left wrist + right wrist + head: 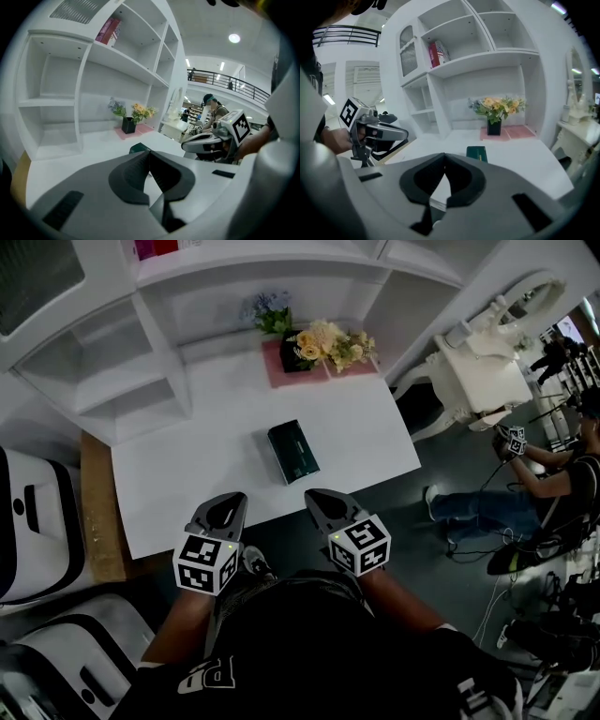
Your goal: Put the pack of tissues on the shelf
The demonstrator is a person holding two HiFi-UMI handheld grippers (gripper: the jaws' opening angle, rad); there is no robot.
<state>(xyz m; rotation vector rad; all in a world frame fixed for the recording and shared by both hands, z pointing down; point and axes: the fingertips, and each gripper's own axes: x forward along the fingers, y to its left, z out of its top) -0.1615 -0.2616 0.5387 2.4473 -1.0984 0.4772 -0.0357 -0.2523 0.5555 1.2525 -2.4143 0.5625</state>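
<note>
White desk (187, 493), tissue pack (293, 451) flat, left tool (232, 500) and right tool (316, 495) clenched, empty

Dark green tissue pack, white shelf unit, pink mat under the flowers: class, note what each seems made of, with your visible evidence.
Dark green rectangular tissue pack: likely soft plastic film, slight sheen on top. White shelf unit: probably painted or laminated board, smooth uniform flat panels. Pink flat mat: matt, fabric or paper, unclear.
</note>
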